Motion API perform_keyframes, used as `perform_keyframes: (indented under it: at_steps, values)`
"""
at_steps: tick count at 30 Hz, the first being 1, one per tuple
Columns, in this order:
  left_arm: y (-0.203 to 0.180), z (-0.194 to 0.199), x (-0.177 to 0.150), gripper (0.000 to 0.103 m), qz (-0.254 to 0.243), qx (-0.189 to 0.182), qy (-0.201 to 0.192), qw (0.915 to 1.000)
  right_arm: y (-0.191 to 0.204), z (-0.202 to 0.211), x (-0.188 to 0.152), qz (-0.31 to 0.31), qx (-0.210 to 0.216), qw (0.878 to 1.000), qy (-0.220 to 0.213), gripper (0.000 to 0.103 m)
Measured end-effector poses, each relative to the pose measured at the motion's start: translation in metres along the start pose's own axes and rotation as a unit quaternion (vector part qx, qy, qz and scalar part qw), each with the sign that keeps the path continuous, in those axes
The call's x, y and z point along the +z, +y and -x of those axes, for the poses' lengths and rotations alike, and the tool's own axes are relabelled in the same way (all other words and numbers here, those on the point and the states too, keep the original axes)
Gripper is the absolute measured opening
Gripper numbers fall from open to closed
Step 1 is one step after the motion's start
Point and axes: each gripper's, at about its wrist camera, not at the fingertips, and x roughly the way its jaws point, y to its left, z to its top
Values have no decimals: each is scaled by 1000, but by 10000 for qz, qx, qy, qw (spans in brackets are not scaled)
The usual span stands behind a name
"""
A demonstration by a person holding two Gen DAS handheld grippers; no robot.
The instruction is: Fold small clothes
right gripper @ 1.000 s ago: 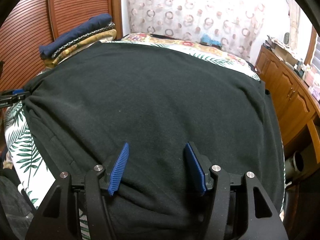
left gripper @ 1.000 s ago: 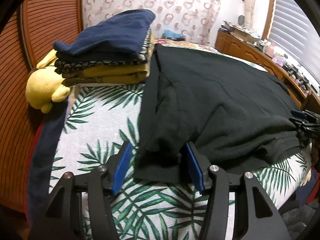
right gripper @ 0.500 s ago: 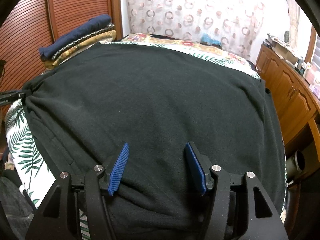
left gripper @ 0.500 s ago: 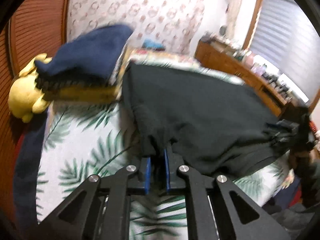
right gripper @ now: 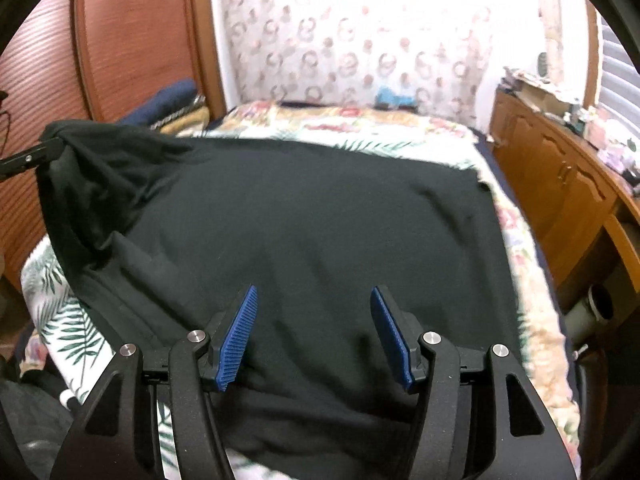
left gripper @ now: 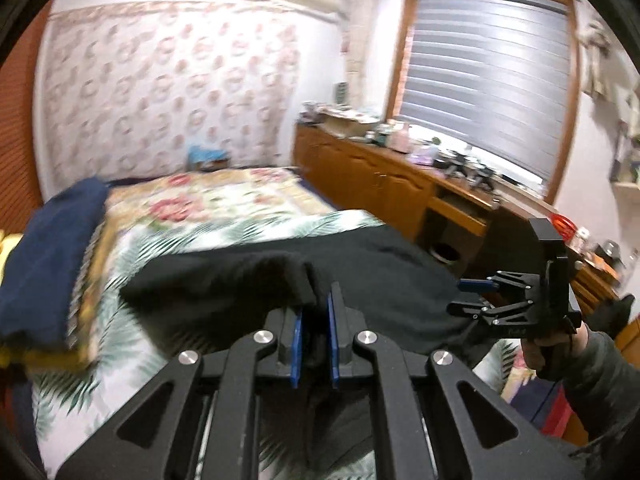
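The left tongs [left gripper: 314, 334] are clamped on a corner of the black garment [right gripper: 312, 232], holding that corner raised off the bed [right gripper: 400, 128] near its left edge. The rest of the garment lies spread across the leaf-print bedspread. The right tongs [right gripper: 314, 332] hover over the garment's near edge with blue pads [right gripper: 236, 340] wide apart, gripping nothing. A stack of folded clothes [left gripper: 44, 264] sits at the bed's left edge.

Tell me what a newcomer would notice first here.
The big black garment spread over the leaf-print bed, its left corner pinched and lifted by the left tongs. Next, the right tongs open just above its near hem. Then the folded stack at the bed's far left.
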Motion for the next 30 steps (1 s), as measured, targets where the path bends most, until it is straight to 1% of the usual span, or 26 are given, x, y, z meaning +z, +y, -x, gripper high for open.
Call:
perform_keyframes:
  at_steps: [5, 8, 11, 13, 15, 17, 18, 19, 20, 21, 22, 30]
  values:
    - [-42, -32, 34, 6, -401, -455, 39, 9982, -16, 31, 1, -124, -196, 9995, -225, 60]
    - [-66, -42, 51, 6, -622, -696, 67, 9956, -26, 47, 1, -221, -300, 9987, -345, 60]
    - [-89, -48, 62, 6, -800, -882, 98, 9928, -35, 61, 1, -310, -416, 9975, -474, 60]
    - [-100, -55, 66, 7, -793, -978, 163, 9919, -42, 67, 1, -370, -445, 9968, -549, 60]
    - [-107, -65, 65, 13, -832, -1066, 348, 9902, -46, 73, -2, -428, -459, 9962, -609, 60]
    - [-110, -73, 59, 27, -881, -1155, 557, 9878, -48, 76, -5, -477, -475, 9958, -624, 60]
    - [-110, -74, 57, 39, -891, -1119, 593, 9879, -49, 75, -6, -499, -464, 9958, -607, 60]
    - [-112, -75, 55, 44, -906, -1065, 600, 9884, -49, 74, -8, -513, -455, 9960, -578, 60]
    - [-112, -75, 51, 46, -923, -985, 596, 9891, -51, 72, -9, -518, -454, 9961, -548, 60]
    - [-110, -74, 49, 52, -918, -936, 592, 9896, -51, 70, -10, -516, -459, 9963, -507, 60]
    - [-106, -71, 47, 54, -888, -890, 576, 9904, -50, 67, -10, -512, -462, 9965, -469, 60]
    - [-59, -53, 25, 55, -585, -397, 543, 9960, -47, 47, -7, -431, -328, 9982, -264, 60]
